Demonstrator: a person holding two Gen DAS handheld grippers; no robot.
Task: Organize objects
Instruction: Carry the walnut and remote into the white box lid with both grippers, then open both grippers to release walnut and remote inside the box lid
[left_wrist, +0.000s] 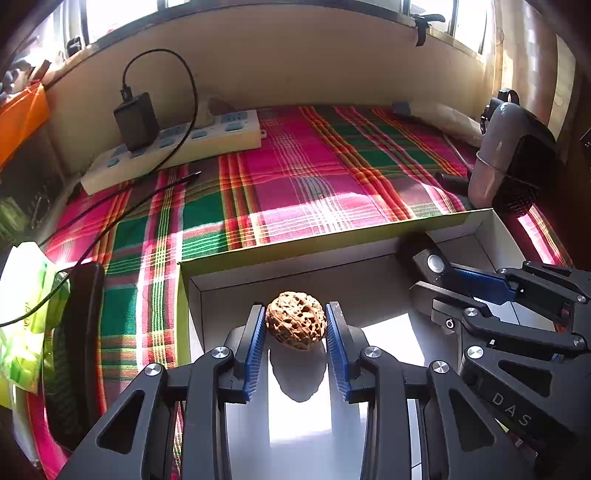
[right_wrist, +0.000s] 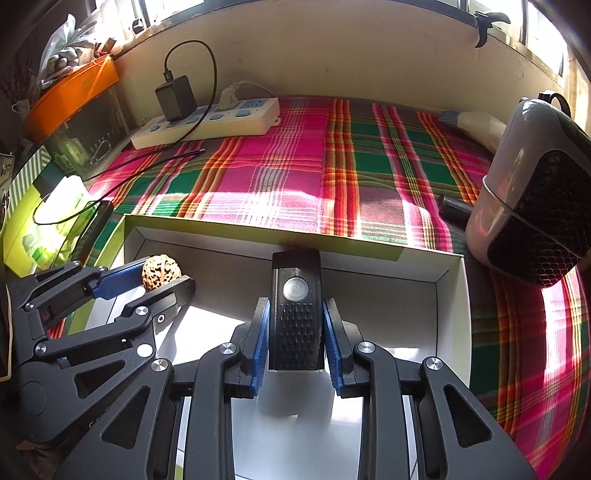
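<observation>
Left gripper (left_wrist: 295, 325) seemingly grips the walnut (left_wrist: 296, 320); right gripper (right_wrist: 295, 332) clamps the black flashlight (right_wrist: 295, 314) over the box (right_wrist: 458, 314).

Only readable thing here is "DAS" in pale capitals on the black arm of the right gripper (left_wrist: 436, 284), seen from the left wrist camera. The orange box (right_wrist: 74, 92) has a mark, too blurry to read.

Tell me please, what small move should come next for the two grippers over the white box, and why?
Probably open the left gripper a little more and let go of the walnut. It is already inside the white box, low over the floor, with its shadow right below, and the pads barely touch it. The right gripper can release the black flashlight afterwards.
</observation>
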